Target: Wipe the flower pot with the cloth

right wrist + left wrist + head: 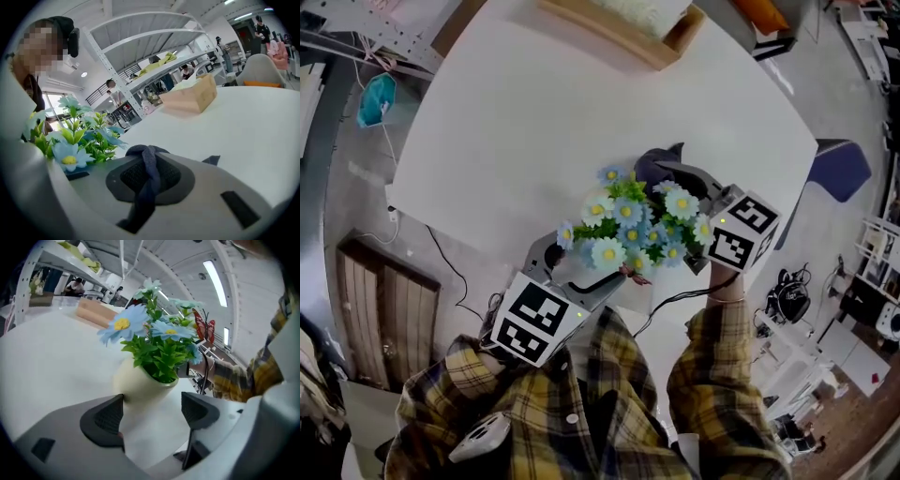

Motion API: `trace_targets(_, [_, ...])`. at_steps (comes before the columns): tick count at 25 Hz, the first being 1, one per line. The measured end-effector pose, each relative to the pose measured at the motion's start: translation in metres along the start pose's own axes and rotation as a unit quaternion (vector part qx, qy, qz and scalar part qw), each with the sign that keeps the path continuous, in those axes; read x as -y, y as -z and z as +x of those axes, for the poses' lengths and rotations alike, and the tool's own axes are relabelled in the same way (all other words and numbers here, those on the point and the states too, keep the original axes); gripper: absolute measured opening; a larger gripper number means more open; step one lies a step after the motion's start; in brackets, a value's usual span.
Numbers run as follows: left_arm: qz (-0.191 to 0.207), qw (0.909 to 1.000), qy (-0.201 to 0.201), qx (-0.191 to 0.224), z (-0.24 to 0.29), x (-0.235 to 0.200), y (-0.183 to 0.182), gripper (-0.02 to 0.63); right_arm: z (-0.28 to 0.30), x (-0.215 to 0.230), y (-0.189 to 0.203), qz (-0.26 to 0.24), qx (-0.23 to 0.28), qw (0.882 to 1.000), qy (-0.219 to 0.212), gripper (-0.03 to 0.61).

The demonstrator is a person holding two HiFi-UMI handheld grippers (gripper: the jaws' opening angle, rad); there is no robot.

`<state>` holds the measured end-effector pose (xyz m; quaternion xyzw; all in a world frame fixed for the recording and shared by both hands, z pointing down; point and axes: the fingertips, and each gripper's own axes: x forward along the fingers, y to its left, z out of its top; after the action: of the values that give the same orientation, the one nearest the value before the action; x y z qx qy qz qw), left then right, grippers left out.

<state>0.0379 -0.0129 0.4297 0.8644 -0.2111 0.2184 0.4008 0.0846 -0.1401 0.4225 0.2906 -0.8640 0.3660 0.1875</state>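
Observation:
A cream flower pot (140, 384) with blue flowers (628, 225) and green leaves stands on the white table (534, 112) close to the person. My left gripper (151, 414) is open, its two dark pads on either side of the pot's base, the left pad close against it. My right gripper (680, 180) comes in from the right behind the flowers, shut on a dark blue cloth (146, 164) that bunches over its pad. In the head view the cloth (659, 161) shows just past the flowers. The pot itself is hidden under the blooms there.
A wooden box (623, 26) sits at the table's far edge. A blue chair (839, 169) stands off the right corner, and a cable (450, 272) trails down the table's left side. Shelving (140, 51) and people fill the background.

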Motion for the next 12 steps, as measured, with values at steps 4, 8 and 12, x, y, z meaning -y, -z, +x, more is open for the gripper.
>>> trace_targets(4, [-0.038,0.999,0.002,0.025,-0.001,-0.006,-0.01,0.399,-0.007,-0.001,0.007,0.012,0.011,1.0,0.014,0.015])
trace_targets(8, [-0.014,0.9996,0.011,0.02,-0.001,-0.012,-0.013,0.399,-0.01,-0.001,0.011,0.034,0.034,0.998,0.028,0.015])
trace_targets(12, [0.019,0.9992,0.035,0.007,-0.001,-0.013,-0.014,0.399,-0.011,-0.002,0.014,0.039,0.036,0.998,0.025,0.015])
